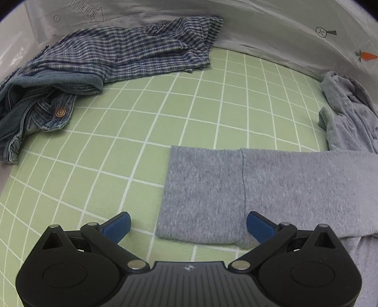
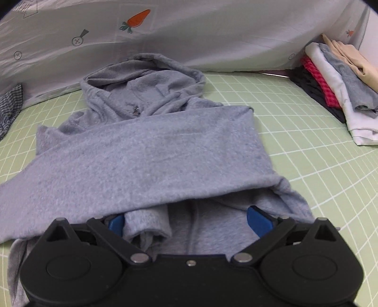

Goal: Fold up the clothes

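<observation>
Left gripper (image 1: 188, 224): its blue fingers (image 1: 118, 226) were wide open and held nothing. They sat over the cuff end of the grey sleeve (image 1: 236, 189), which lay flat across the green sheet.
Right gripper (image 2: 186, 220): its blue fingers (image 2: 258, 220) were wide open too, with nothing pinched. They sat low over the near part of the grey hoodie (image 2: 151, 151); I cannot tell if they touched the cloth.
Hoodie: spread out in the middle, hood at the far side, one sleeve folded across its front.
Writing: "LOOK HERE" in an arrow on the white cloth (image 1: 259, 28) at the back, plus a little orange carrot (image 2: 138, 19).
Surface: a green sheet with white squares (image 1: 189, 99).
Other clothes: a blue checked shirt (image 1: 122, 52) and jeans (image 1: 35, 113) far left; a folded pile (image 2: 335, 94) far right.
</observation>
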### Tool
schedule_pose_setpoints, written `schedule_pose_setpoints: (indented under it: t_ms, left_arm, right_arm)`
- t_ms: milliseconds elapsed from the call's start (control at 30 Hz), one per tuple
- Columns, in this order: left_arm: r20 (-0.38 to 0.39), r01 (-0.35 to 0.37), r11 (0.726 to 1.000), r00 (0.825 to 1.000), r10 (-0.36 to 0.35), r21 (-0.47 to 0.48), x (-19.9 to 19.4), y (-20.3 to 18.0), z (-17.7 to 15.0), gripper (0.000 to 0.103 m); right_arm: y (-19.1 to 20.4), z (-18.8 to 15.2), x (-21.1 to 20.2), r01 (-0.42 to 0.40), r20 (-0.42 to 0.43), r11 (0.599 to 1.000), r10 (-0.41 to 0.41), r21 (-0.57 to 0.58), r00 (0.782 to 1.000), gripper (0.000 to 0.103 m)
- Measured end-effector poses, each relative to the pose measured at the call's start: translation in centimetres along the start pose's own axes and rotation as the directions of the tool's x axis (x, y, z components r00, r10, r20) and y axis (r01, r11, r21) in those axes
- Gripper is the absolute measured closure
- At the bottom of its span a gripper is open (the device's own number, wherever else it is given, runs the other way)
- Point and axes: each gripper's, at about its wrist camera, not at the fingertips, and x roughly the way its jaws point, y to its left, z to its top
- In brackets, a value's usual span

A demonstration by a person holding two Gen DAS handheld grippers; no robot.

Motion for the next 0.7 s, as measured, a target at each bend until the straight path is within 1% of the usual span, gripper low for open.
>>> schedule_pose_setpoints:
  t_ms: [100,233,300,400,500,633,667,700]
  left_arm:
    - [0.015,0.0,1.0,1.0,0.0,-0.007,0.0,0.0,-0.4,0.0]
    - [0.022,-0.003,1.0,1.0,0.004,-0.009,0.0,-0.1,-0.4,0.0]
    - [0.026,-0.004,1.0,1.0,0.004,-0.007,0.0,-0.1,-0.5,0.0]
    - [0.029,-0.004,1.0,1.0,0.004,-0.006,0.0,-0.1,-0.5,0.0]
    - [0.029,-0.003,1.0,1.0,0.003,-0.004,0.0,-0.1,-0.6,0.0]
    - [0.027,-0.004,1.0,1.0,0.003,0.002,0.0,-0.2,-0.5,0.0]
    - [0.027,-0.004,1.0,1.0,0.004,0.004,0.0,-0.3,-0.5,0.0]
    - [0.027,-0.005,1.0,1.0,0.005,0.006,0.0,-0.3,-0.5,0.0]
  right_arm:
    - [-2.3,0.2,-0.2,0.01,-0.004,0.999,-0.01,0.05,1.0,0.001]
    - [-4.9,0.3,0.3,0.0,-0.029,0.986,0.005,0.165,1.0,0.001]
    - [-5.8,0.3,0.6,-0.015,-0.034,0.978,0.022,0.209,0.999,0.001]
    - [-6.7,0.2,1.1,-0.014,-0.037,0.968,0.024,0.25,0.999,0.001]
    - [-7.6,0.2,1.6,0.031,-0.035,0.964,-0.022,0.264,0.999,0.001]
    - [-9.4,0.6,2.0,0.161,-0.049,0.953,-0.153,0.255,0.987,0.002]
    - [-9.9,0.6,1.8,0.169,-0.048,0.95,-0.162,0.262,0.986,0.002]
    - [-10.3,0.7,1.4,0.155,-0.037,0.947,-0.151,0.28,0.988,0.002]
